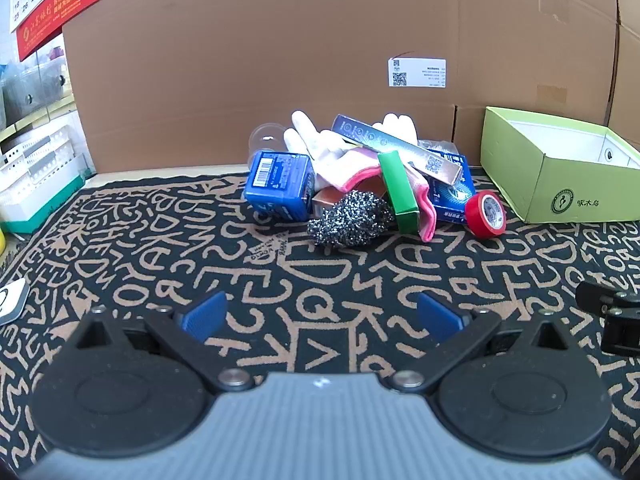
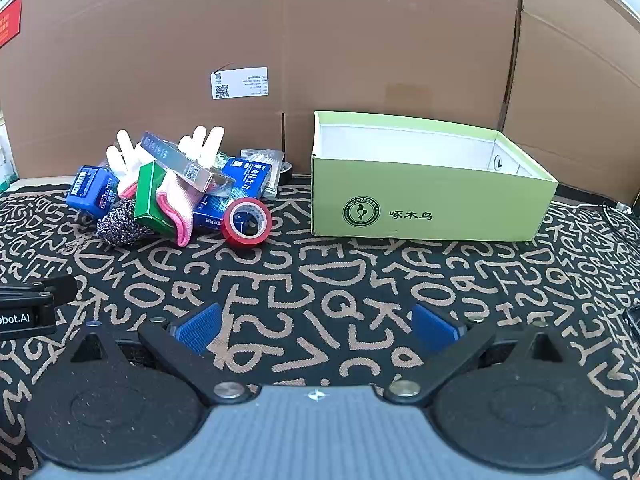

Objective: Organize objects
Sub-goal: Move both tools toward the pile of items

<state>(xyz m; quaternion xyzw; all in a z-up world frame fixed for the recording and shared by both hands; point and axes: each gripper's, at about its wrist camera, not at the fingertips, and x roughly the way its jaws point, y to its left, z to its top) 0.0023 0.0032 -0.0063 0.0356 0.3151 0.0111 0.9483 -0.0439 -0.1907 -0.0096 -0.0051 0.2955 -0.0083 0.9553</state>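
A heap of small objects lies on the patterned mat by the cardboard wall: a blue box (image 1: 280,184) (image 2: 93,190), white gloves with pink cuffs (image 1: 320,148) (image 2: 176,200), a long silver-blue box (image 1: 400,148) (image 2: 184,162), a green box (image 1: 400,192) (image 2: 150,196), a steel scourer (image 1: 348,218) (image 2: 120,222) and a red tape roll (image 1: 486,214) (image 2: 246,222). An open green shoebox (image 1: 560,184) (image 2: 424,204) stands to the right of the heap, with nothing visible inside it. My left gripper (image 1: 320,316) and right gripper (image 2: 316,328) are both open, well short of the heap, with nothing between their fingers.
A tall cardboard wall (image 1: 320,60) (image 2: 320,40) closes the back. White plastic bins (image 1: 36,176) stand at the far left. The right gripper's black side (image 1: 616,316) shows in the left wrist view, and the left gripper's side (image 2: 28,308) shows in the right wrist view.
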